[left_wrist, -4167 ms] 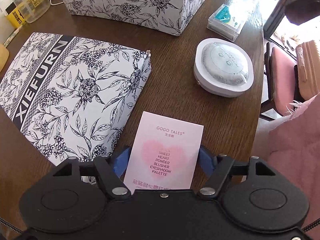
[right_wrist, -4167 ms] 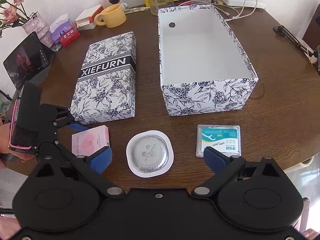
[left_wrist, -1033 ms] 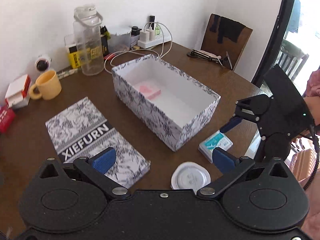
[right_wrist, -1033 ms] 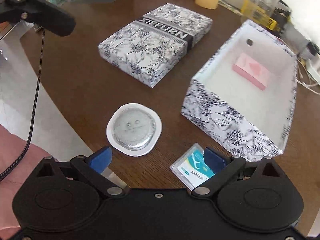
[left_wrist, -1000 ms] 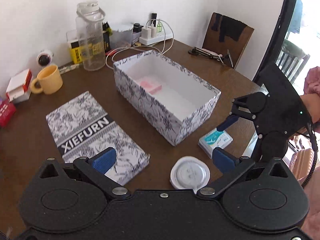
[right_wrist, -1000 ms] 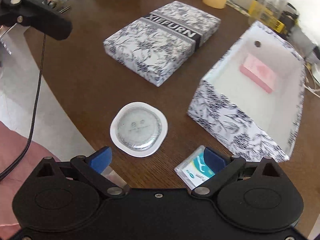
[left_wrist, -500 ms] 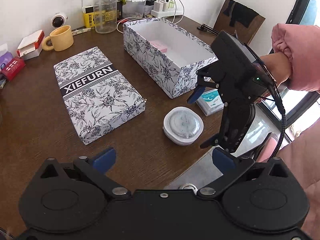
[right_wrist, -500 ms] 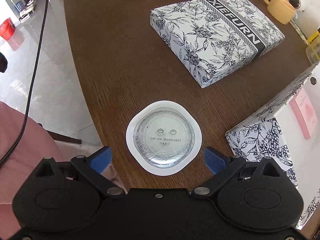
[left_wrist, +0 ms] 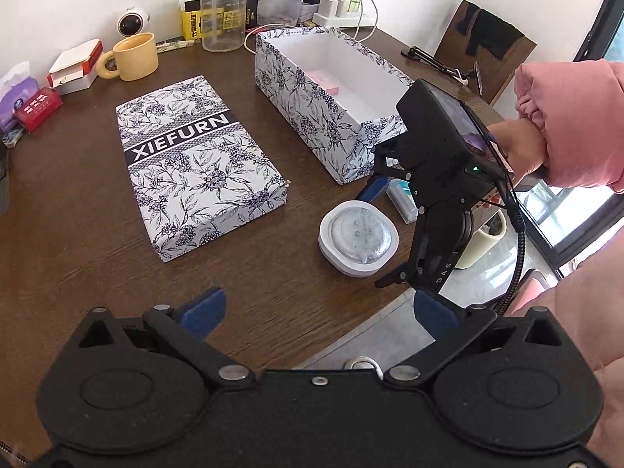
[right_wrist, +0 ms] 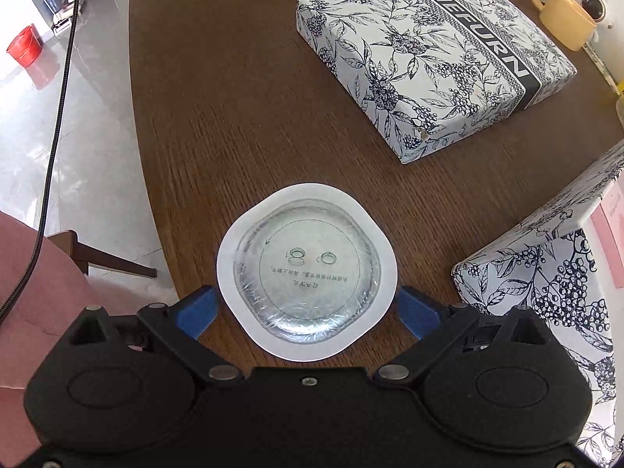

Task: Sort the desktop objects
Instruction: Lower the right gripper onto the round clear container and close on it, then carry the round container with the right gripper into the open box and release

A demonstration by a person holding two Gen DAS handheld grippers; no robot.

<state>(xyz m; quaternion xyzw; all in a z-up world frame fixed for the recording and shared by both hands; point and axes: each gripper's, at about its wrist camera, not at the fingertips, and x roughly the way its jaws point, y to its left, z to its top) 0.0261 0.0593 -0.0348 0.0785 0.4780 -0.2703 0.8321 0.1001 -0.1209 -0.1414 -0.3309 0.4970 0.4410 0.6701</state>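
We are straddling the round white case (right_wrist: 307,271) on the table (right_wrist: 234,97) with the right gripper (right_wrist: 308,308), jaws spread and not yet pinching; closing squarely comes next (open box (left_wrist: 331,89) nearby). Left gripper (left_wrist: 318,312) is hovering, jaws apart and empty.

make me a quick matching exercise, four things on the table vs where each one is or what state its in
Things:
1. pink palette box
2. round white case
3. patterned lid
4. yellow mug

Places or states:
A. lying flat on the table, XIEFURN band facing up
B. inside the open patterned box
C. at the back of the table, near the clear bottle
D. between the open fingers of the right tool

Pairs: 1-B, 2-D, 3-A, 4-C
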